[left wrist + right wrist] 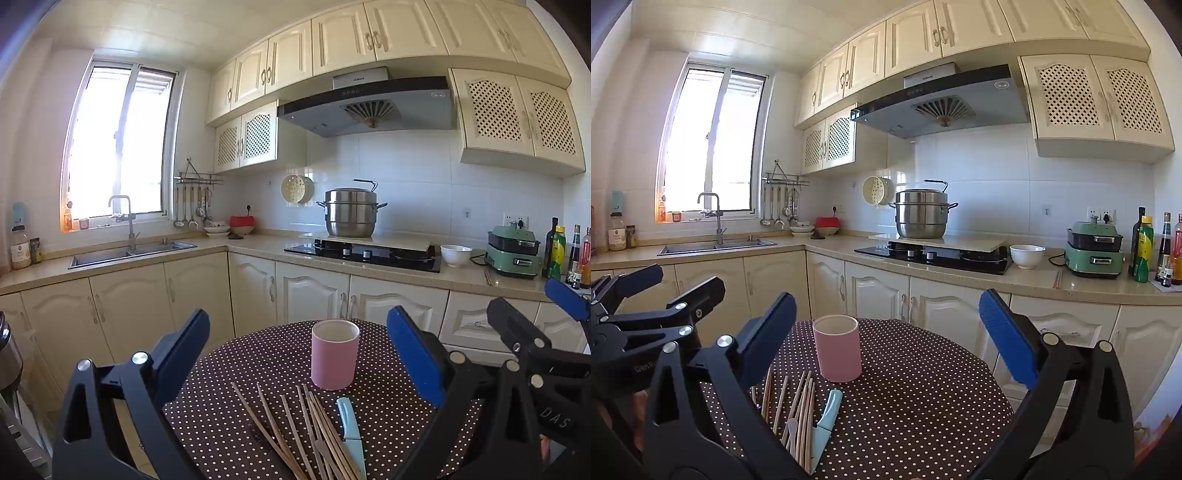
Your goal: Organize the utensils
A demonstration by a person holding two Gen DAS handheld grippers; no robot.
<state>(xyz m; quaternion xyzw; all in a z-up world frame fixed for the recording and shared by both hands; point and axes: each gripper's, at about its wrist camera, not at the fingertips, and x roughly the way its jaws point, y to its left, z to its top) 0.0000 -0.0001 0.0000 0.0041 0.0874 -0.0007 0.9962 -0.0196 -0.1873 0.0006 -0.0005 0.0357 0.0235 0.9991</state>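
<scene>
Chopsticks (295, 428), thin pale wooden sticks, lie fanned near the table's (229, 413) front edge, just left of a light-blue plastic-handled knife (351, 432); what seems a small metal utensil lies among them, though we cannot see it clearly. Behind them, toward the middle, a smooth pink cylindrical cup (334, 354) stands upright and apart. Our left gripper (299, 354) is wide open and empty, as is our right gripper (888, 334). We judge the risks thus: round sticks may roll or scatter under one pinch on the dotted cloth, and a careless drop could tip the light cup.
</scene>
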